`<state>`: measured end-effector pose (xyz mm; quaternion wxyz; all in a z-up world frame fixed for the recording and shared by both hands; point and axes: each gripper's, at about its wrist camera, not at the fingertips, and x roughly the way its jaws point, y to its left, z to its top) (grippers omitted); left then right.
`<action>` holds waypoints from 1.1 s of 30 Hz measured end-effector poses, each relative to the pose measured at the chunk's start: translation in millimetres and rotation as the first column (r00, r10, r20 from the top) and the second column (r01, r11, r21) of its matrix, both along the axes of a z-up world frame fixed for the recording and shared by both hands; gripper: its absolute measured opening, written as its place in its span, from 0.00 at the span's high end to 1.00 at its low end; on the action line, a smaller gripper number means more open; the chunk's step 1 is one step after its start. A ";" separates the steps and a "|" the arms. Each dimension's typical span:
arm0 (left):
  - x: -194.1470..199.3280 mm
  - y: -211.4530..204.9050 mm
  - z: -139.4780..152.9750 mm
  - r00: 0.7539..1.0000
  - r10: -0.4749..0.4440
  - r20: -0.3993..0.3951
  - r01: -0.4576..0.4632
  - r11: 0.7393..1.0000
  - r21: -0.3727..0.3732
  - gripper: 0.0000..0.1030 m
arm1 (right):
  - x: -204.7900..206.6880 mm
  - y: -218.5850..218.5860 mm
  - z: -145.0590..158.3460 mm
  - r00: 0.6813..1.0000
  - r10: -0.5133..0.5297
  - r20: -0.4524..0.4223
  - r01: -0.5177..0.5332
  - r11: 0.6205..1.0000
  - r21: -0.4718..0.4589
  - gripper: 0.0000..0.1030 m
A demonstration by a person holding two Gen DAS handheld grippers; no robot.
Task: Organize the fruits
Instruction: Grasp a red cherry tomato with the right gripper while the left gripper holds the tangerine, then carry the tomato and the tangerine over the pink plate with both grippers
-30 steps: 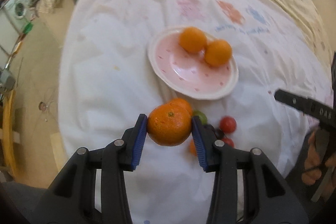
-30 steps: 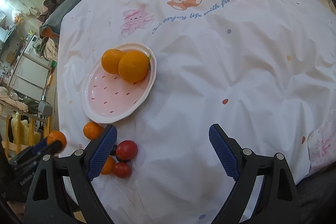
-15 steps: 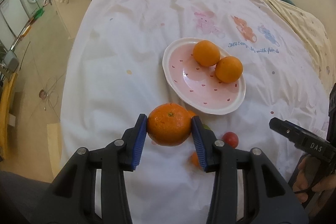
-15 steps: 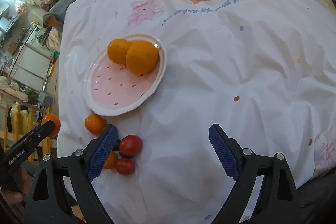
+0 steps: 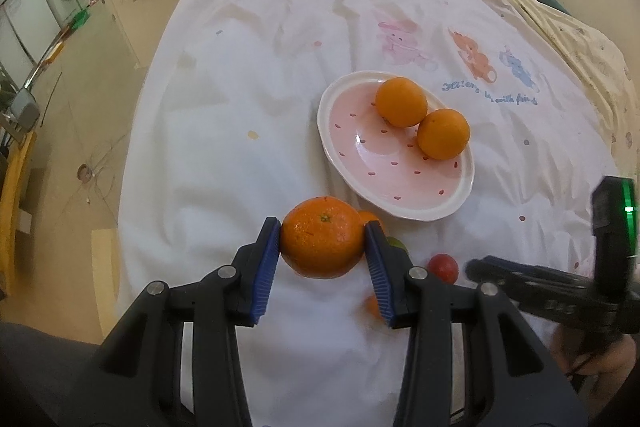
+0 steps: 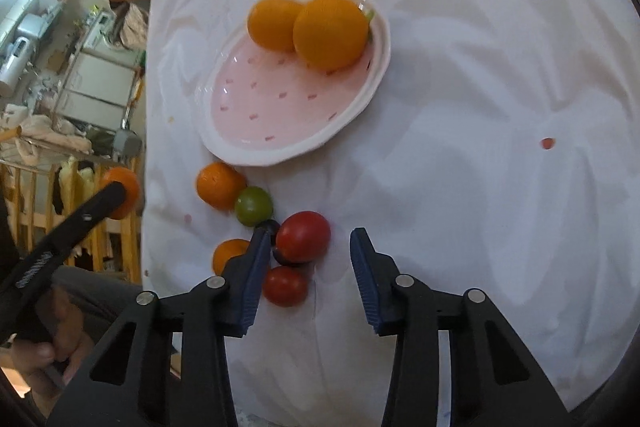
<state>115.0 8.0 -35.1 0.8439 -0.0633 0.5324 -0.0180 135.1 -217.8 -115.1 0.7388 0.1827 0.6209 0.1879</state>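
Observation:
My left gripper [image 5: 322, 239] is shut on a large orange mandarin [image 5: 322, 237], held above the sheet just short of the pink plate [image 5: 332, 151]. Two oranges [image 5: 401, 101] [image 5: 443, 133] lie on the plate's far side. In the right wrist view my right gripper [image 6: 310, 233] hangs low over a cluster of small fruit, its jaws closing. A red tomato [image 6: 304, 237] sits between them, and the right pad stands clear of it. Beside it lie a green tomato [image 6: 253, 205], a second red tomato [image 6: 285, 285] and two small oranges [image 6: 220, 185] [image 6: 230, 253].
The plate [image 6: 260, 115] rests on a white printed bedsheet [image 6: 480, 147] over a soft bed. The sheet's edge drops to the floor at the left, where a wooden rail [image 6: 124, 247] and household clutter stand. A hand [image 6: 60, 339] holds the left gripper's handle.
My right gripper has come down and leftward over the small fruit, and its jaws have narrowed around the red tomato. The left gripper keeps hold of the mandarin, hardly moved.

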 end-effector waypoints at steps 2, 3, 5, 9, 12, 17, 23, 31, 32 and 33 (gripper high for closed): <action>0.2 -0.7 0.1 1.000 -0.005 -0.003 0.005 1.000 -0.005 0.63 | 1.9 7.2 -7.1 1.000 0.014 -0.021 -0.013 1.000 0.009 0.58; 0.1 -1.2 0.1 1.000 -0.008 -0.003 0.008 1.000 -0.005 0.63 | 3.0 10.1 -10.8 0.999 0.016 -0.031 -0.016 1.000 0.016 0.58; 0.0 -2.1 0.3 1.000 -0.010 -0.005 0.010 1.000 -0.007 0.63 | 4.4 15.6 -16.2 0.999 0.021 -0.042 -0.021 1.000 0.010 0.58; -0.4 -2.7 0.3 1.000 -0.009 -0.005 0.009 1.000 -0.005 0.63 | 6.3 23.7 -24.9 0.998 0.035 -0.054 -0.036 0.999 -0.019 0.58; -1.1 -3.8 -0.7 1.000 -0.010 -0.006 0.010 1.000 0.002 0.63 | 6.2 24.7 -23.9 0.998 0.042 -0.039 -0.044 0.998 -0.036 0.65; 0.1 -3.6 -3.5 1.000 -0.006 -0.009 0.006 1.000 0.004 0.63 | 2.2 18.0 -18.0 0.999 0.036 -0.014 -0.037 0.999 -0.024 0.65; 0.8 -6.2 -8.1 1.000 -0.009 -0.002 0.009 0.999 0.042 0.63 | -0.8 6.8 -2.9 1.000 0.002 0.029 -0.002 1.000 -0.004 0.65; -0.1 -1.1 -11.7 1.000 0.016 0.023 -0.018 0.996 0.090 0.63 | -5.8 -3.3 17.0 0.996 -0.043 0.076 0.040 0.998 0.044 0.65; -0.2 0.3 -11.6 0.999 0.020 0.026 -0.022 0.996 0.091 0.63 | -6.7 -5.0 19.5 0.996 -0.046 0.082 0.042 0.998 0.048 0.65; -0.1 1.6 -11.5 0.999 0.025 0.029 -0.028 0.995 0.092 0.63 | -7.4 -6.1 22.1 0.995 -0.049 0.089 0.045 0.998 0.049 0.65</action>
